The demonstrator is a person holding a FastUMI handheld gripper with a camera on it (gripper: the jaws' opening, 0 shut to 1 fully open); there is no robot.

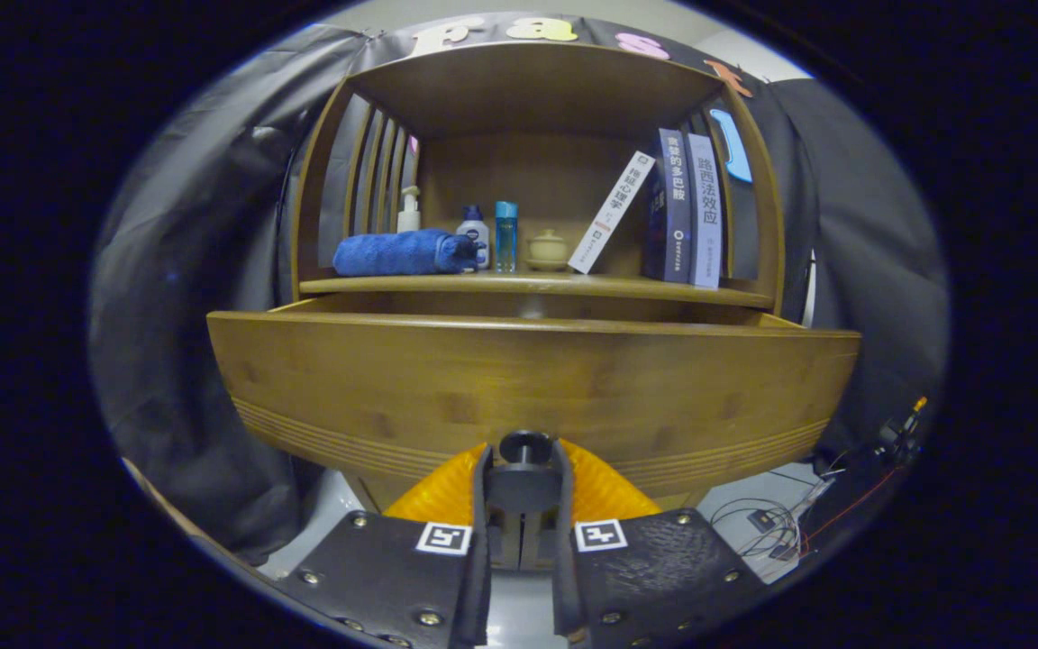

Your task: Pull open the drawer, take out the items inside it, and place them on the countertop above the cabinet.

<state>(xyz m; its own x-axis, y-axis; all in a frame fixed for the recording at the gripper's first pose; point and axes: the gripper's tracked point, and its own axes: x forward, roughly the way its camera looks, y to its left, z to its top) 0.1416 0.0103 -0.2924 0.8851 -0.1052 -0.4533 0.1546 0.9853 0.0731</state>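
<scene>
The wooden drawer stands pulled out from the cabinet, its wide front panel facing me. Its dark round knob sits low on that panel, between my fingertips. My gripper is shut on the knob, with one finger on each side of its stem. The drawer's inside is hidden behind the front panel. Above the drawer runs the countertop, a wooden shelf board. On it lie a rolled blue towel, a white pump bottle, a small white bottle, a blue bottle and a small lidded jar.
Several books stand at the right of the countertop, one white book leaning against them. Slatted side walls and a top board enclose the shelf. Black cloth hangs around the cabinet. Cables lie on the floor at the right.
</scene>
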